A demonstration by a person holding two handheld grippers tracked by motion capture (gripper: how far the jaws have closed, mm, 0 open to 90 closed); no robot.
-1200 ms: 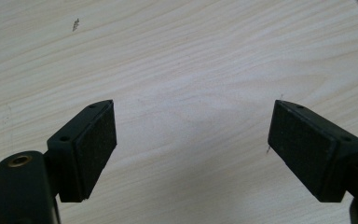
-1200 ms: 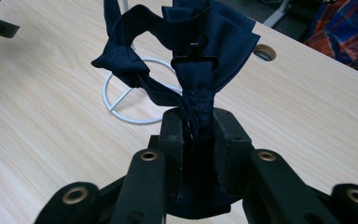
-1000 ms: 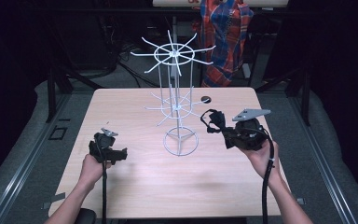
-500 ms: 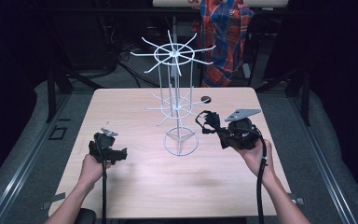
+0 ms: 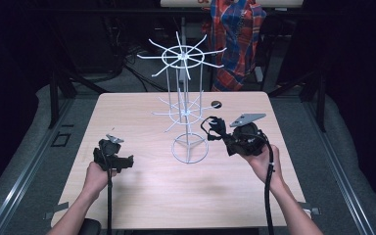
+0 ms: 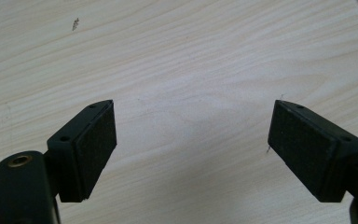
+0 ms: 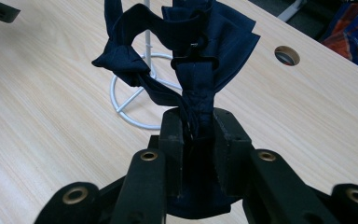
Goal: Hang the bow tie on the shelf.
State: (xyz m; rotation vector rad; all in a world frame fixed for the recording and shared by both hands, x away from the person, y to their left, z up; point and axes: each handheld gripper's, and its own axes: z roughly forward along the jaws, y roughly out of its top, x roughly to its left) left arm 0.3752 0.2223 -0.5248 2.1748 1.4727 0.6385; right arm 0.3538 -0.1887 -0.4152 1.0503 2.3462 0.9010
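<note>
- High view: the white wire rack [image 5: 185, 105] stands near the middle of the counter [image 5: 142, 191]. The right gripper [image 5: 219, 128] sits just right of the rack's ring base and grips a dark navy bow tie [image 5: 212, 124], which points toward the rack; this hold probably presents the strap to one of the rack's arms. The left gripper [image 5: 126, 162] rests well left of the rack base, apparently idle. A small round hole [image 5: 216, 104] lies in the counter behind the rack, to its right. The tie's shape is hard to make out here.
- Left gripper view: the left gripper [image 6: 191, 140] is released, jaws wide apart over bare wood, nothing between them. A white sliver at the top right corner is cut off; it cannot be identified.
- Right gripper view: the right gripper [image 7: 198, 128] is clenched on the bow tie [image 7: 200, 60], pinching its strap so the fabric stands up ahead of the jaws. The tie hides most of the rack [image 7: 135, 100]; the ring base and one upright remain visible.
</note>
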